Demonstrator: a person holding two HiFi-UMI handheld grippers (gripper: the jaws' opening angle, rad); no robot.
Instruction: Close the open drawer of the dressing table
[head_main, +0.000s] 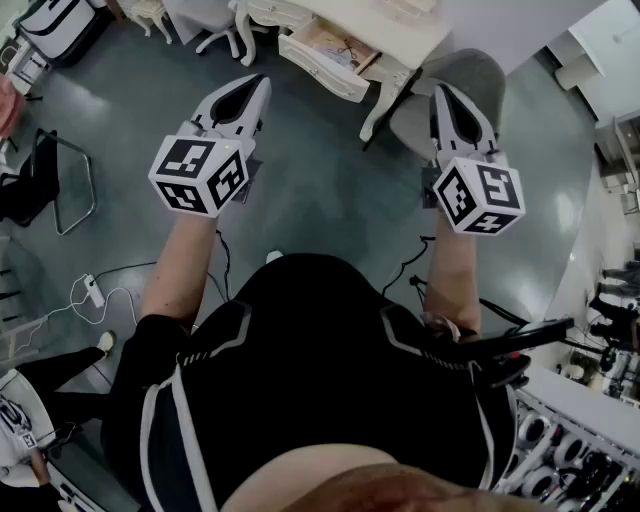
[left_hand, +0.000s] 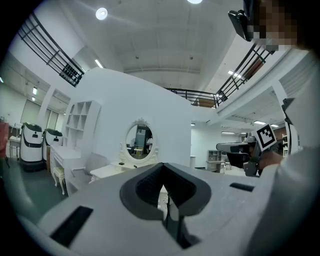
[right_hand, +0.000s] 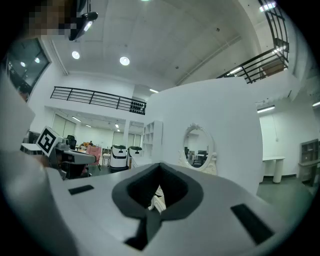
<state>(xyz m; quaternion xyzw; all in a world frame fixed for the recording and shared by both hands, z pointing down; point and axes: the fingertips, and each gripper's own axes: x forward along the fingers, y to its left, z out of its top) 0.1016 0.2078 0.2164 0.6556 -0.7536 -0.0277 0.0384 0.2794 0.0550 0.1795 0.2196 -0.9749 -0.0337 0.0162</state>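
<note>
Torso: person's black top (head_main: 300, 360) with white stripes fills the lower head view. Both bare forearms reach forward from it.
Left gripper: left gripper (head_main: 258, 88) is held in the air over the floor, marker cube toward the person, tips pointing at the table. Jaws are together with the tips meeting and nothing gripped. Only a leaf-shaped gap shows between the dark pads behind the tips.
Right gripper: right gripper (head_main: 442, 95) has the same pose, level with the left one and well apart from it. Jaws are closed too, nothing between them. Its tips overlap the grey chair in the head view.
Dressing table: dressing table (head_main: 405, 28) is white with curved legs, at the top edge of the head view, ahead of both grippers.
Drawer: open drawer (head_main: 325, 48) is pulled out of the table front toward the person, wood-coloured bottom showing. Some thin dark item lies inside, can't tell what. It sits ahead of the grippers, roughly between their lines, touching neither.
Chair: grey chair (head_main: 470, 75) stands just right of the drawer, beside a table leg.
Mirror: oval mirror (left_hand: 139, 141) in an ornate white frame stands on the table top against a white wall. It shows in both gripper views.
Floor: dark grey floor (head_main: 320, 190) is glossy. White power strip (head_main: 92, 290) and cables lie at lower left.
Left edge: black tube-frame chair (head_main: 60, 180).
Background: white shelf unit (left_hand: 80, 120) and two white machines (left_hand: 31, 142) stand left of the table in the left gripper view.
</note>
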